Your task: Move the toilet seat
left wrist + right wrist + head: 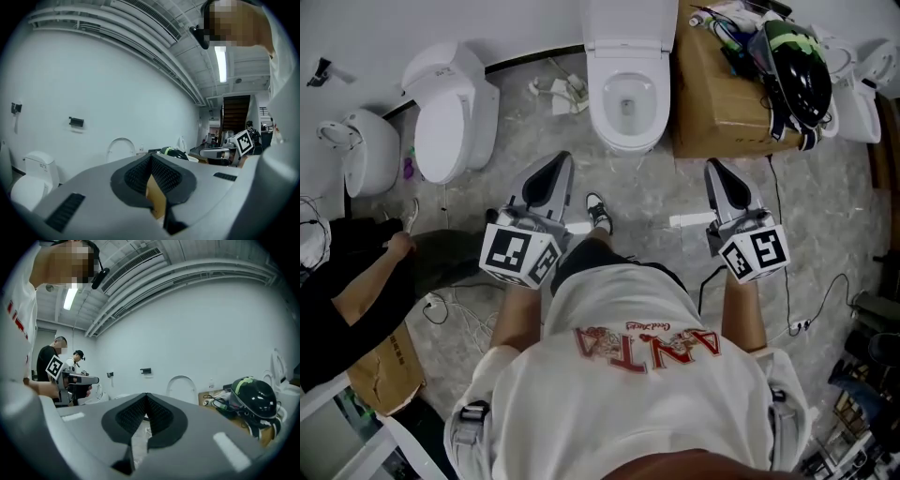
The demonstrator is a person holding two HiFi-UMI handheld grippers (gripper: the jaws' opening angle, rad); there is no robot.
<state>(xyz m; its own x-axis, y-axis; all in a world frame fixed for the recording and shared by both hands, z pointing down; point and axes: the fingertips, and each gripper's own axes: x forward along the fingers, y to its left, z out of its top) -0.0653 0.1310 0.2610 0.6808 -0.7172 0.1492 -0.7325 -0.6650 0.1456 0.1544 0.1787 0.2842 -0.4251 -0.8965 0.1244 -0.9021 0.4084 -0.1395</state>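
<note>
1. Toilet seat (628,26): I see it raised, standing upright at the back of the open bowl (626,105), against the wall at the top middle of the head view.
2. That toilet sits between a second toilet (445,112) with its lid down, off to the left, and a box (712,108) just beside it on the right.
3. A helmet (797,70) lies on the box, next to a tangle of cables.
4. Left tongs (555,169): the jaws are pressed together with nothing between them. I have them over the grey floor (656,202), short of the bowl.
5. Right tongs (717,173): also closed tight and empty, level with the left ones and just as far from the bowl.
6. Both tongs point toward the toilet; neither touches it.
7. In each gripper view the seat shows as a white arch beyond the closed tips.
8. My operator's shoe (598,214) is on the floor between the two tongs.
9. A second person (356,291) in dark sleeves is at the left edge of the head view, well apart from the toilet.
</note>
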